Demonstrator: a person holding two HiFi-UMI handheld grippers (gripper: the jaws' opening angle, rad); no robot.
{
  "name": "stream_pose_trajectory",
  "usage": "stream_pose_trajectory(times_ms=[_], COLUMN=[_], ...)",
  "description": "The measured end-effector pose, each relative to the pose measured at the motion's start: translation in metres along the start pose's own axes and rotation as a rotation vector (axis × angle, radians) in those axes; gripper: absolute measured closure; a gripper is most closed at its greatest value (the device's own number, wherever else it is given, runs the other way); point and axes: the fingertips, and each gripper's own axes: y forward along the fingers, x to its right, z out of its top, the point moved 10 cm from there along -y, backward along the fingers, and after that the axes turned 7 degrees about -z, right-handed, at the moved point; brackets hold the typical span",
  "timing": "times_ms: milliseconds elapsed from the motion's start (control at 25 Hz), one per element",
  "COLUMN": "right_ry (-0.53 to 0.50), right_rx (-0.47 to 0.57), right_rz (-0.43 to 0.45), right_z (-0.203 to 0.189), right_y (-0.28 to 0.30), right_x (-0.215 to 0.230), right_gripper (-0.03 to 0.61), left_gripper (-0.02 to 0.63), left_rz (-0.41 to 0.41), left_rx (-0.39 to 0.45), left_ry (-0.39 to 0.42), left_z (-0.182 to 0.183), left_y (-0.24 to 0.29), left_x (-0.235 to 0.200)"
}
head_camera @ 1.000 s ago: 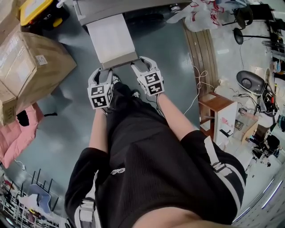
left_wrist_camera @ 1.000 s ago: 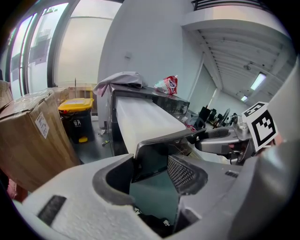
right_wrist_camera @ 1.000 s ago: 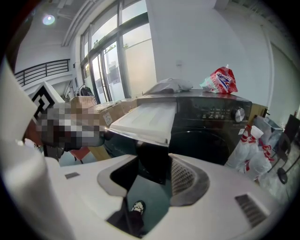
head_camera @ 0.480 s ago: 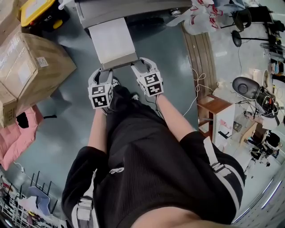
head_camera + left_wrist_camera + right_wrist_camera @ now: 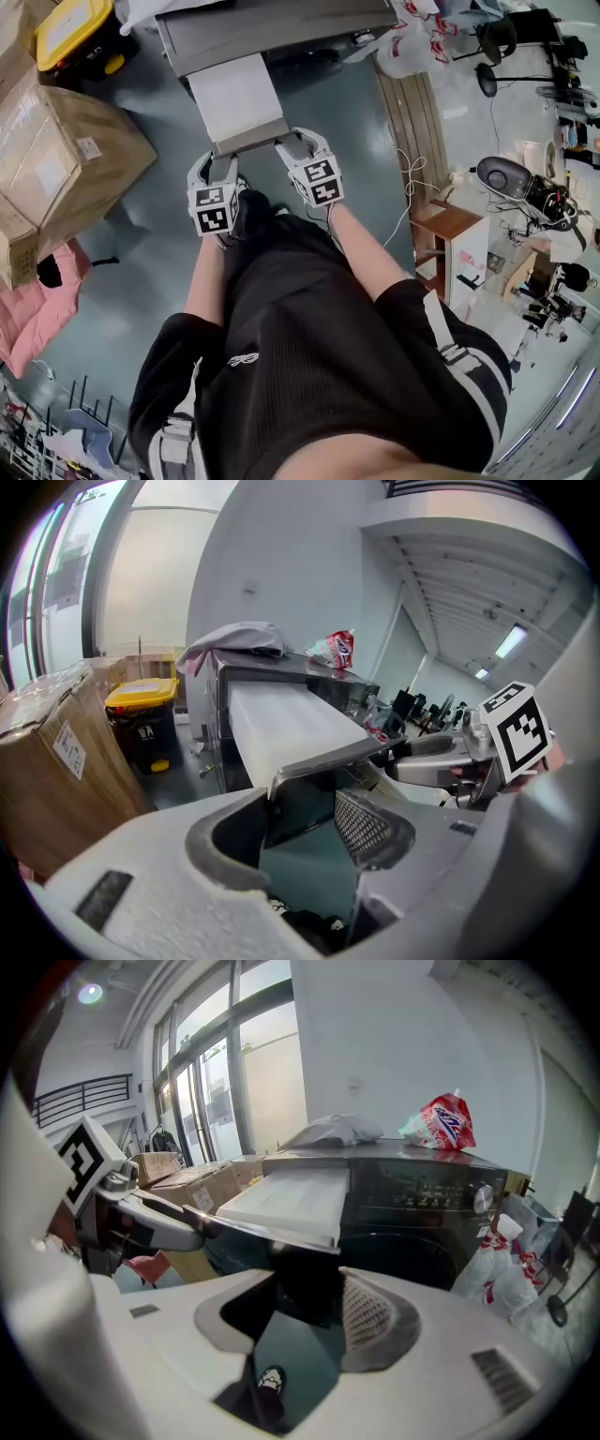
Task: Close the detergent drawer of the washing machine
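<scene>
White on top and dark at its front panel, the drawer (image 5: pixel 236 98) stands pulled far out of the washer (image 5: pixel 272 28), over the grey floor (image 5: pixel 150 244). The left gripper (image 5: pixel 221 157) meets the panel's left end and the right gripper (image 5: pixel 298 143) its right end. In the left gripper view the jaws stand moderately apart with the panel's end in the gap; the right gripper view shows the same at the other end. Whether the pads press on the panel cannot be told. A cardboard box (image 5: pixel 66 150) sits left of the drawer, and a red bag (image 5: pixel 448 1121) lies on the washer.
</scene>
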Motion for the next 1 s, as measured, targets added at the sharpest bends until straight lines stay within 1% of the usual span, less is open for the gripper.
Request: stream_pose_trajectory(times_ms=[120,320,680,1000], right_ry=[0.009,0.012,0.002,-0.007], right_rx=[-0.001,-0.011,-0.007,-0.004], right_rz=[-0.01,-0.011,0.0,0.002], right_z=[0.003,0.002,0.009,0.02], right_y=[0.003,0.003,0.008,0.013], right_x=[0.0,0.001,0.006,0.01], right_gripper=[0.38,0.38,0.38,0.38], left_gripper=[0.389,0.388,0.388,0.388], left_rz=[0.007,0.024,0.014,0.028], left_rx=[-0.014,-0.029,-0.007,0.001], left_ry=[0.02,0.013,0.018,-0.004], left_z=[0.005,0.006,0.011,0.021], left_y=[0.002,0.005,0.008,0.01], left_x=[-0.001,0.002,-0.002,-0.005])
